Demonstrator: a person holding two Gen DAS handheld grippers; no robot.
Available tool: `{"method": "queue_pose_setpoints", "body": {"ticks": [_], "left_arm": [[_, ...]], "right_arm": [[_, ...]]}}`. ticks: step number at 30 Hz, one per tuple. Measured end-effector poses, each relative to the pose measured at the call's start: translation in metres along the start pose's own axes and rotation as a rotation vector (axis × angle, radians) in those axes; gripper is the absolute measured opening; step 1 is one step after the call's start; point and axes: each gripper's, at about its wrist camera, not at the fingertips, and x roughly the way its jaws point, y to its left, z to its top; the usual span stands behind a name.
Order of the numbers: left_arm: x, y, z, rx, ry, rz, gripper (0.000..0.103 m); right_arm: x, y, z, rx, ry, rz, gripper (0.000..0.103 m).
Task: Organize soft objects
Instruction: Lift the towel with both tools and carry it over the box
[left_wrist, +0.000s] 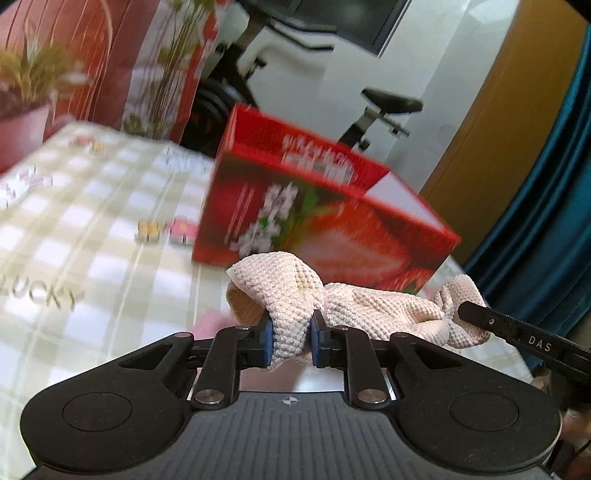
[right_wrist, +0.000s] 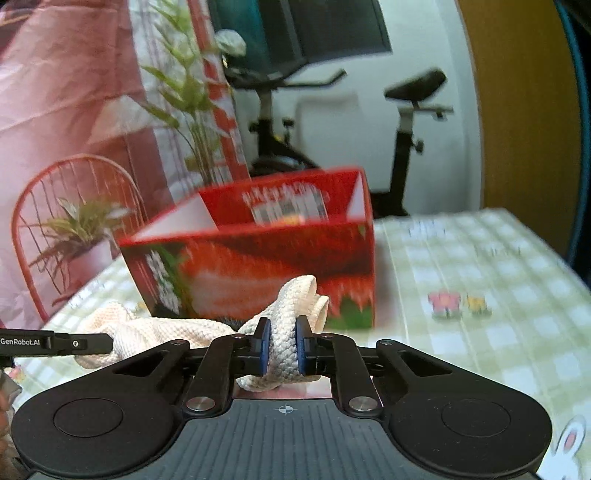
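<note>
The surface under its checked cloth spreads below and to the sides of both tongs, and the open red box stands just beyond them, its near wall facing the tips. Between the two hangs the cream knitted cloth, bunched and sagging in the middle. The left tongs are nearly closed, pinching one bunched end; the right tongs are nearly closed on the other end, clamping a thick fold.

The likely trouble lies at the box's near rim — the drooping middle could catch on it and tip or push the light box. A thick, springy fold could also slip from either pinch — leaving the cloth dangling from one end.
</note>
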Motion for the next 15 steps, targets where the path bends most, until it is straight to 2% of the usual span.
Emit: {"method": "queue_pose_setpoints", "body": {"ticks": [8,15], "left_arm": [[-0.018,-0.020,0.050,0.093,-0.101,-0.020,0.020],[0.003,-0.030,0.108,0.145,-0.132,-0.019,0.020]], "right_arm": [[-0.005,0.001,0.052,-0.060,-0.092,0.045,0.013],[0.020,-0.001,0.110,-0.151,-0.143,0.035,0.013]]}}
